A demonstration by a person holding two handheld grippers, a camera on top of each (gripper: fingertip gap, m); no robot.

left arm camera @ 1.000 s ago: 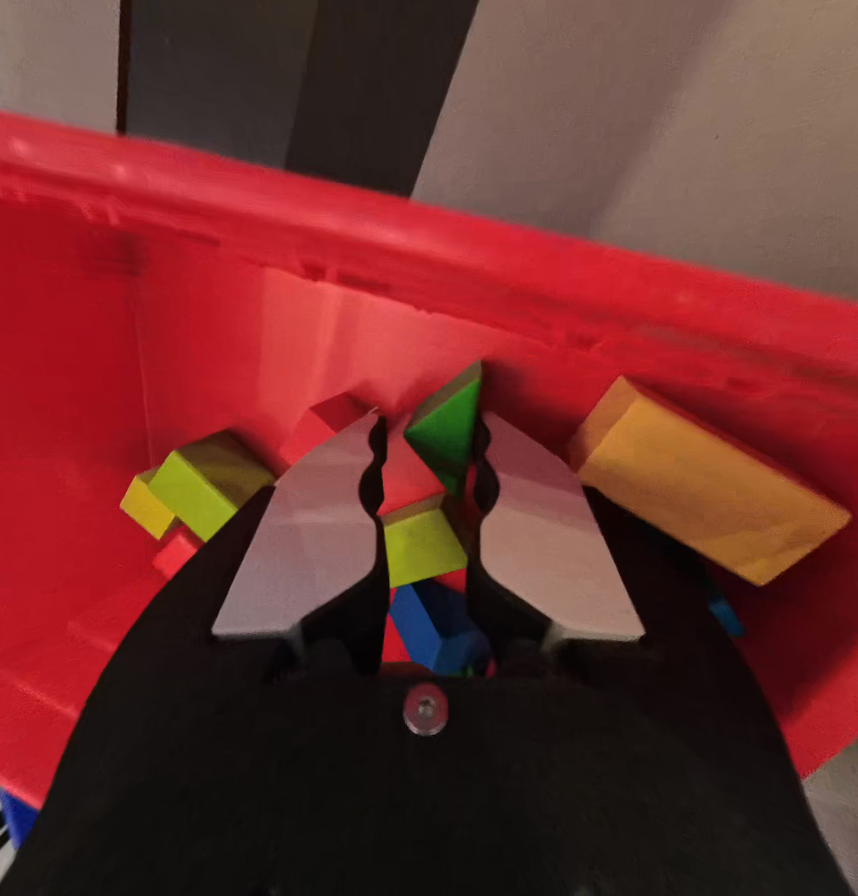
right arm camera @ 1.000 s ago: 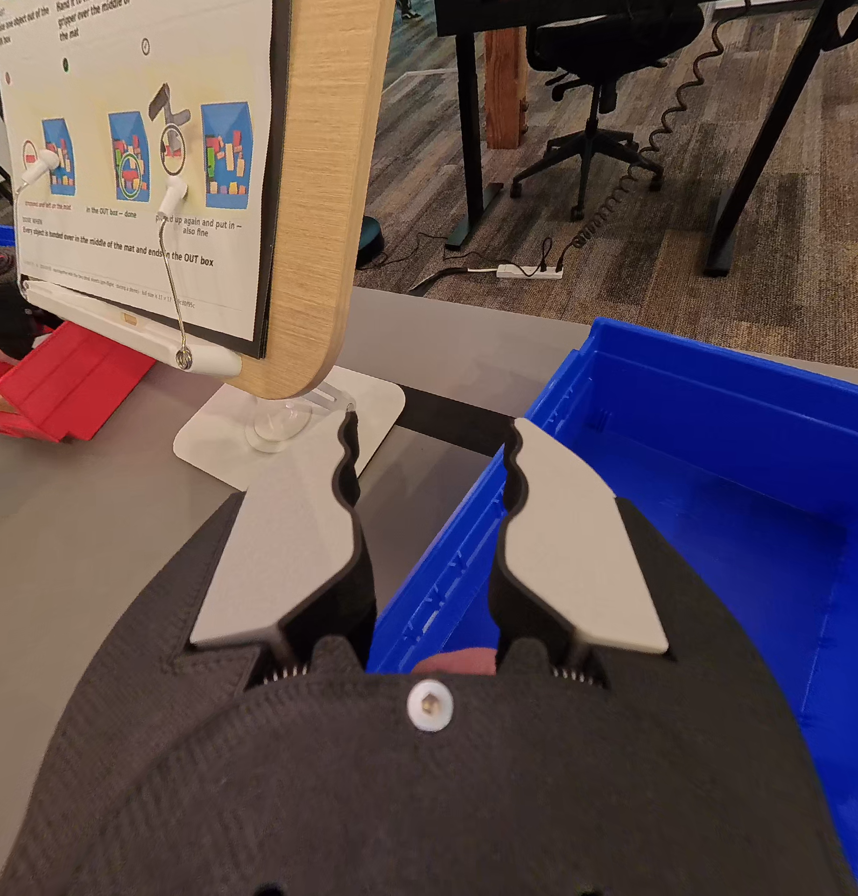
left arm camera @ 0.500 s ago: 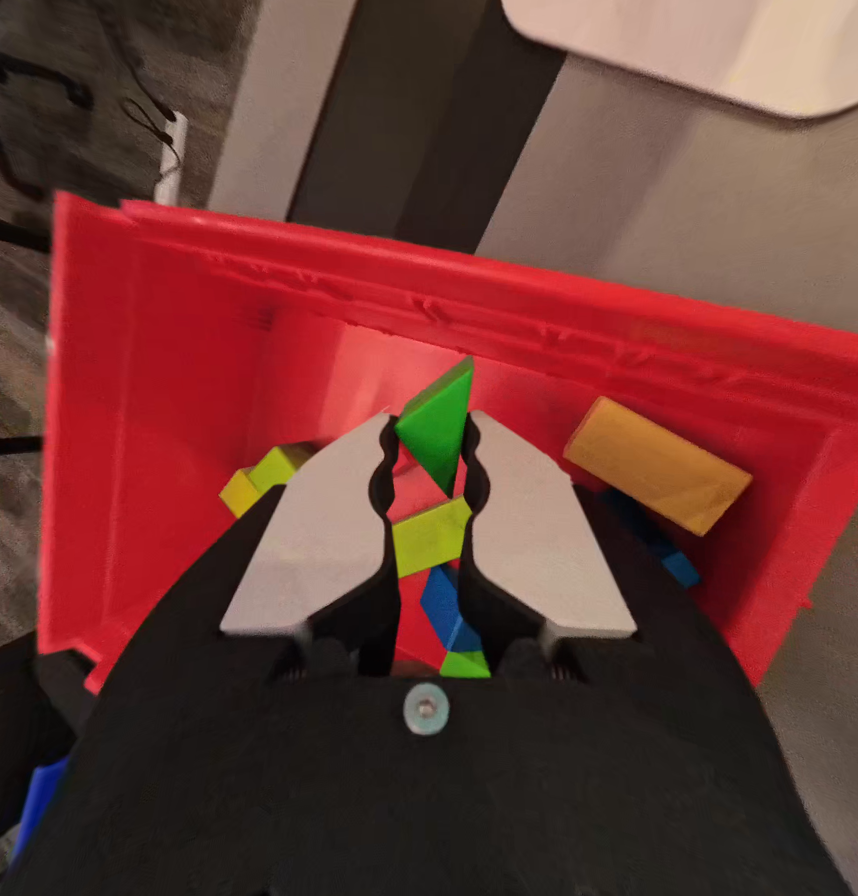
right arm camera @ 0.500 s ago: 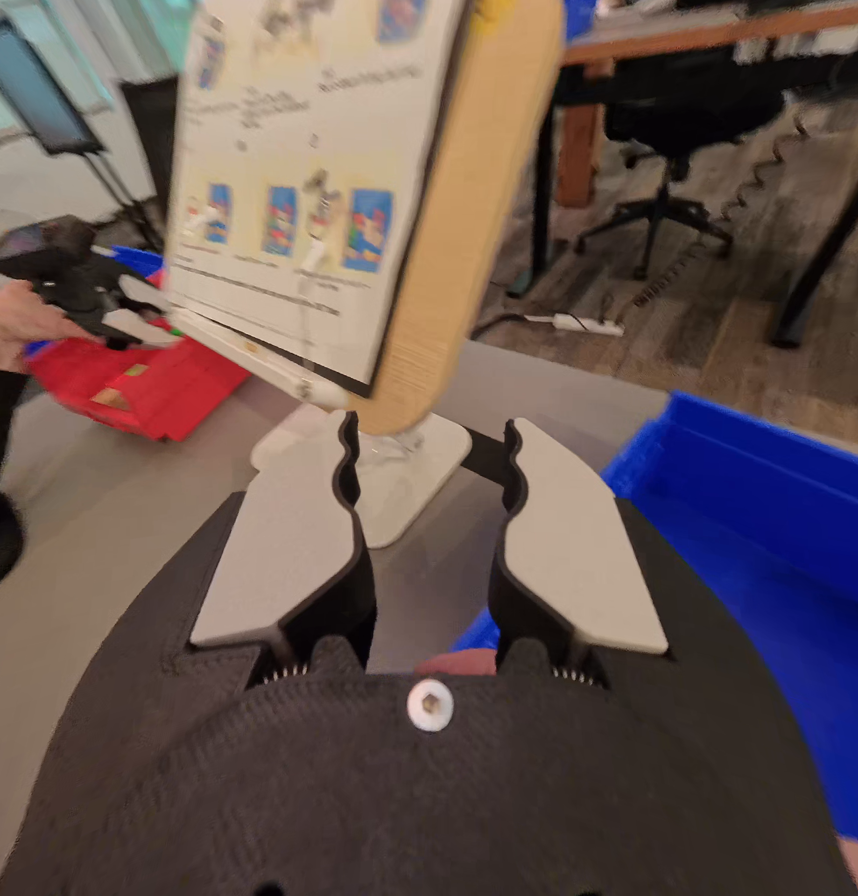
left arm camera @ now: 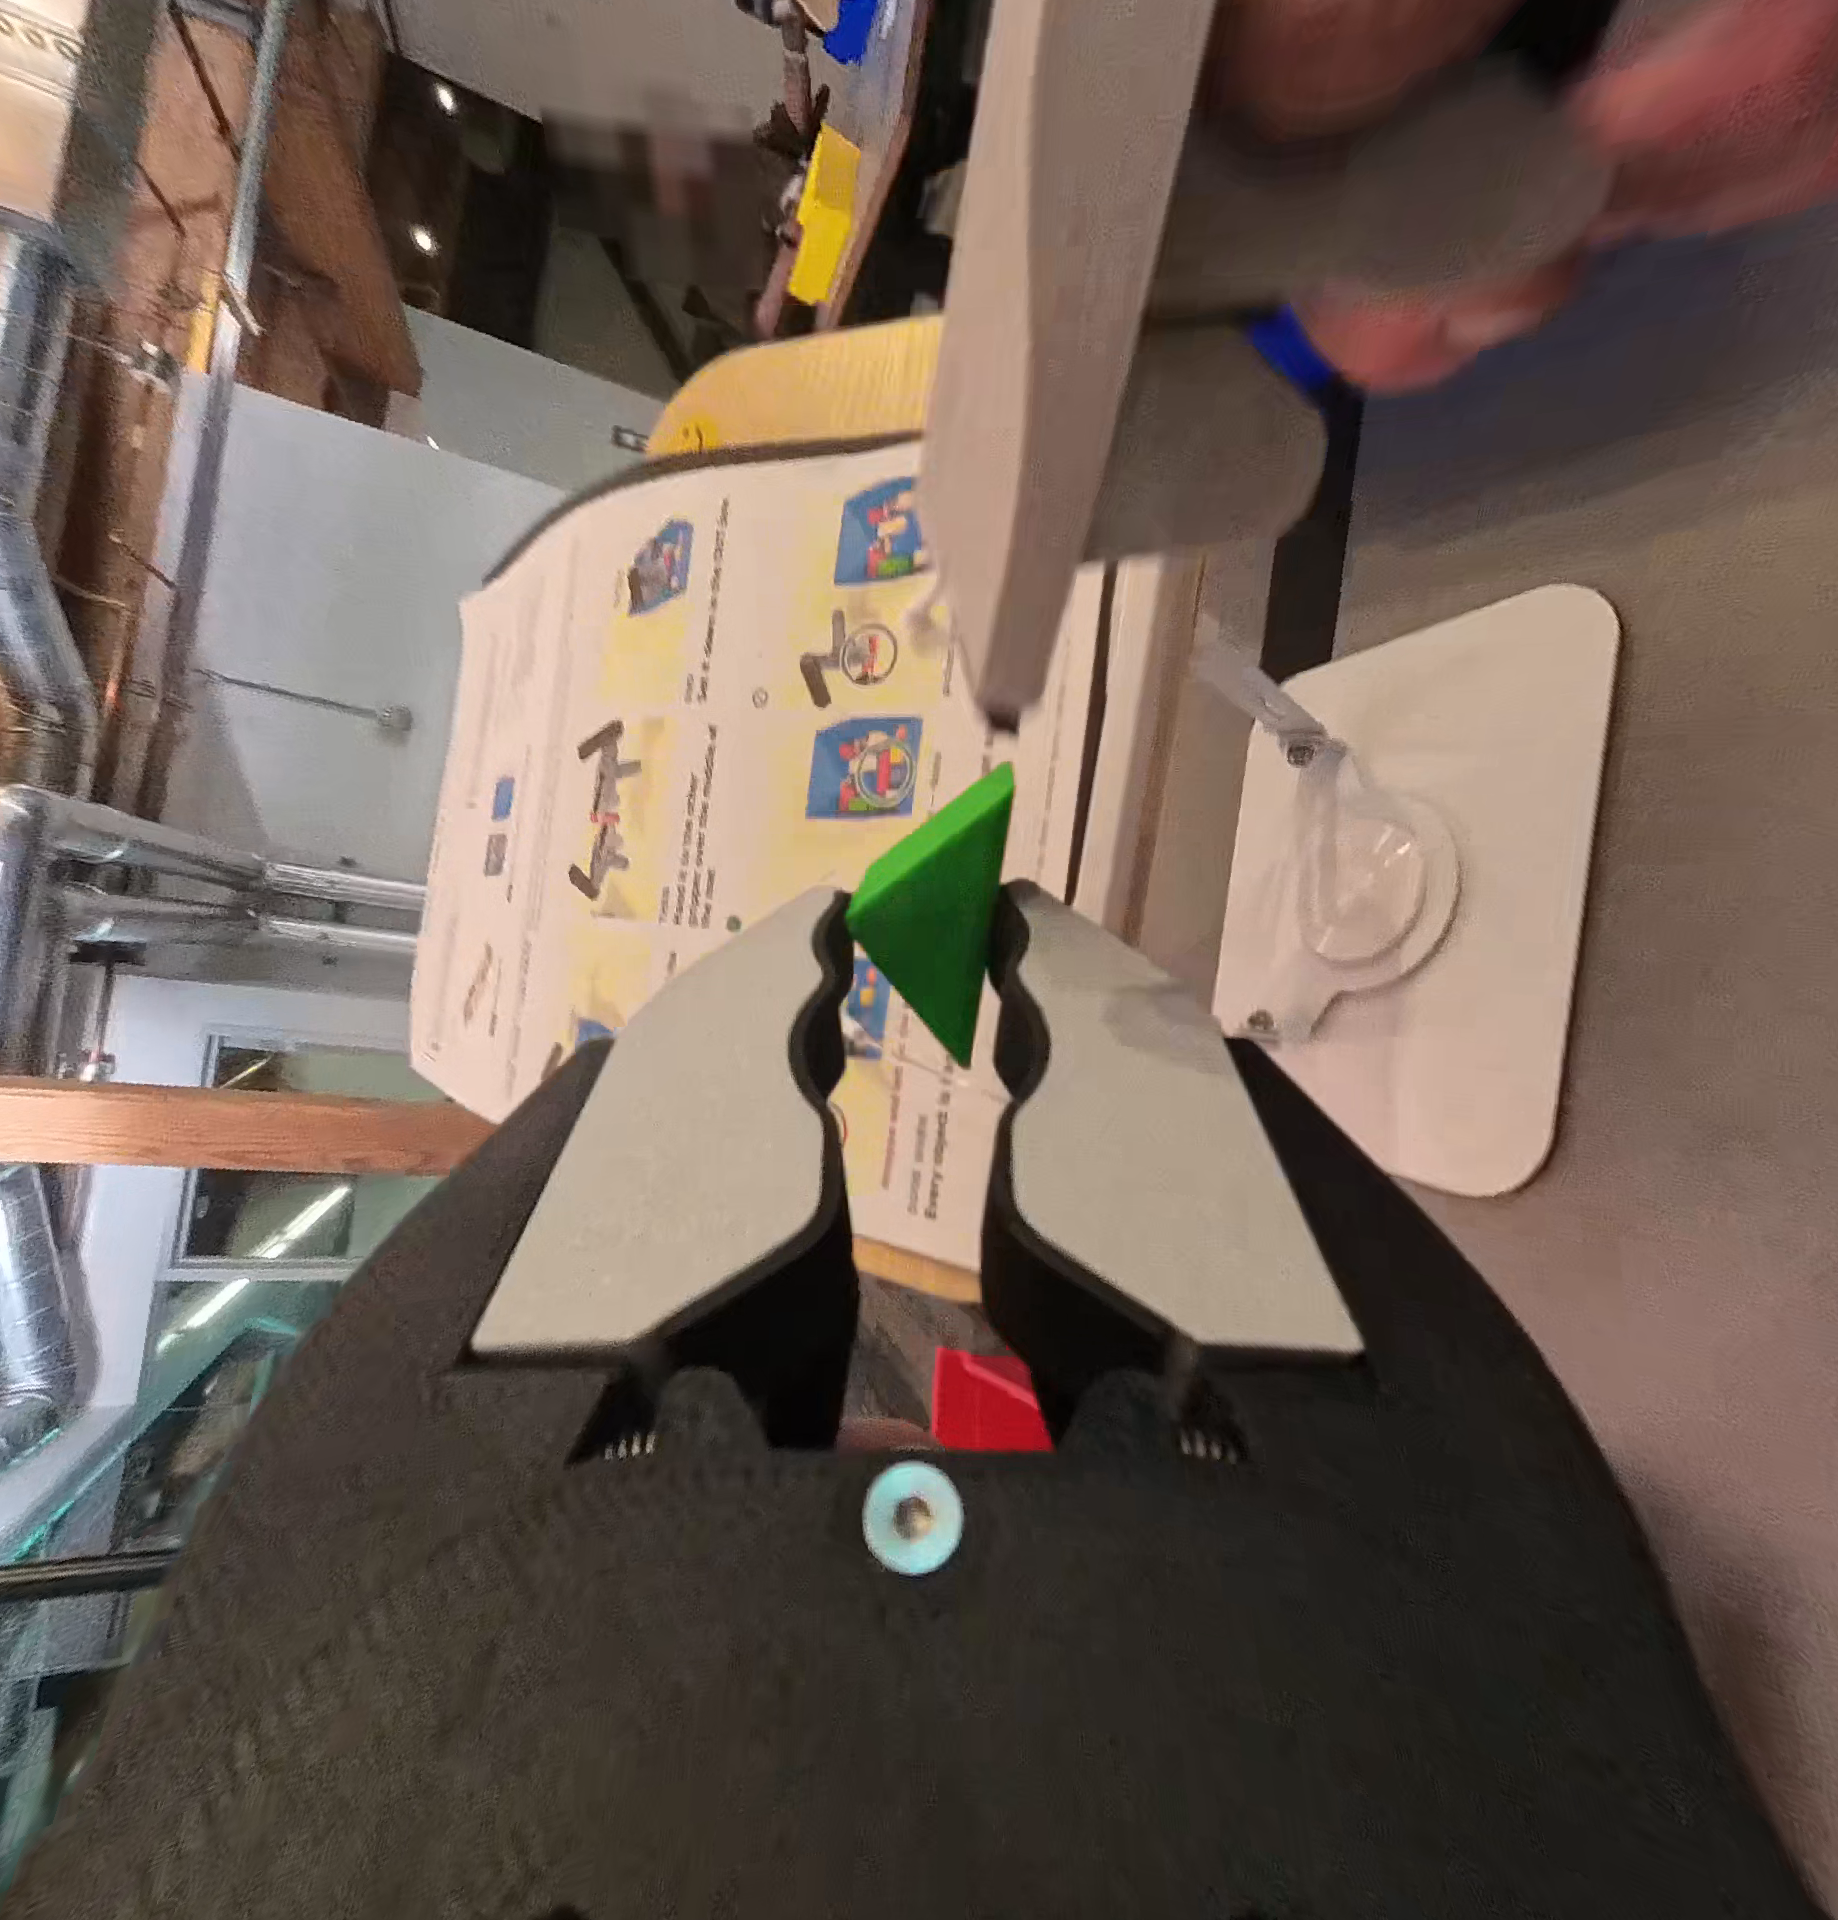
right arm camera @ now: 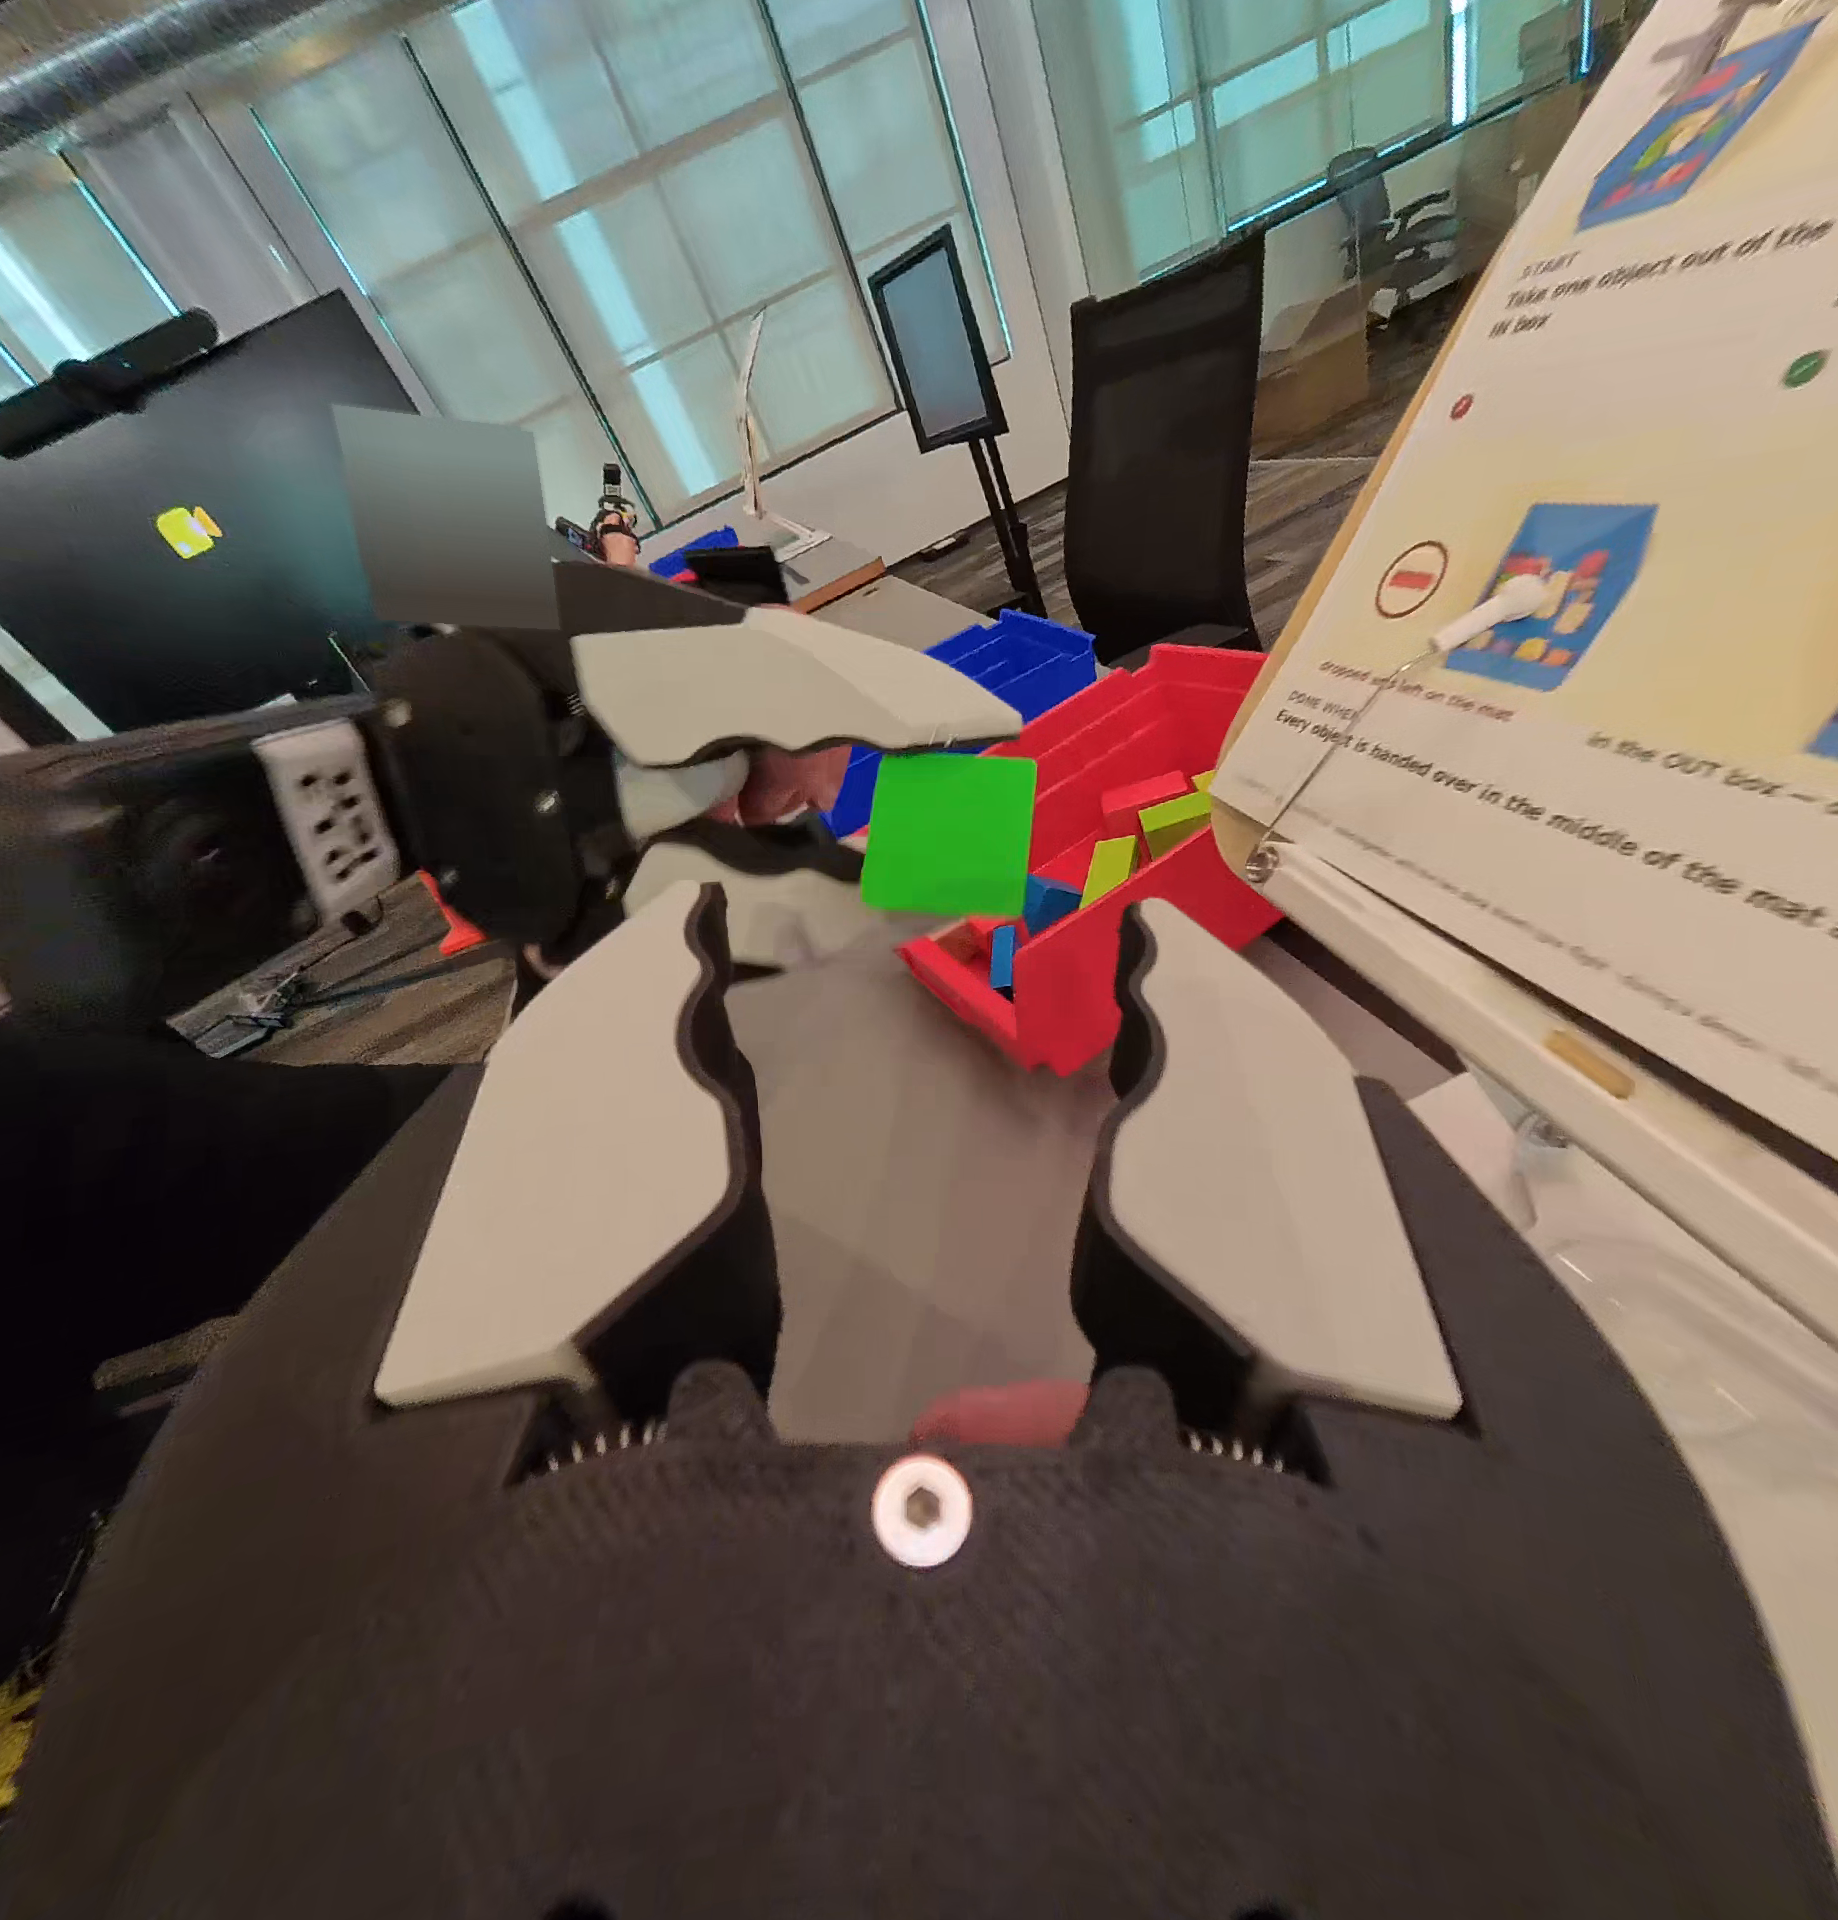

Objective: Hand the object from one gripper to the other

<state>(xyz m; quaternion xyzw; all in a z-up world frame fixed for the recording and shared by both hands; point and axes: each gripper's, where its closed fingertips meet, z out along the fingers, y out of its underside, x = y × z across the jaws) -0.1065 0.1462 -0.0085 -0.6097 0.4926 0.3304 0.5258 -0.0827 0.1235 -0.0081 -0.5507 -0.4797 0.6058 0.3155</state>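
Note:
My left gripper (left arm camera: 920, 940) is shut on a green wedge-shaped block (left arm camera: 936, 914), both pads pressed on its sides, and holds it in the air. In the right wrist view the same block (right arm camera: 948, 834) shows as a green square face sticking out of the left gripper (right arm camera: 873, 805). My right gripper (right arm camera: 920, 966) is open and empty, just below and in front of the green block, not touching it. One of its fingers (left arm camera: 1019, 416) reaches in from the top of the left wrist view, its tip just above the block.
A red bin (right arm camera: 1133, 977) with several coloured blocks stands on the grey table behind the green block. An instruction sheet on a wooden board (right arm camera: 1580, 623) stands on a white base (left arm camera: 1466, 883) close on the right. A blue bin (right arm camera: 1008, 649) lies farther back. My two grippers' fingertips are within a few centimetres of each other.
My left gripper has lifted the green block out of the red bin and turned toward the right gripper. My right gripper has swung left from the blue bin to face it, still open.

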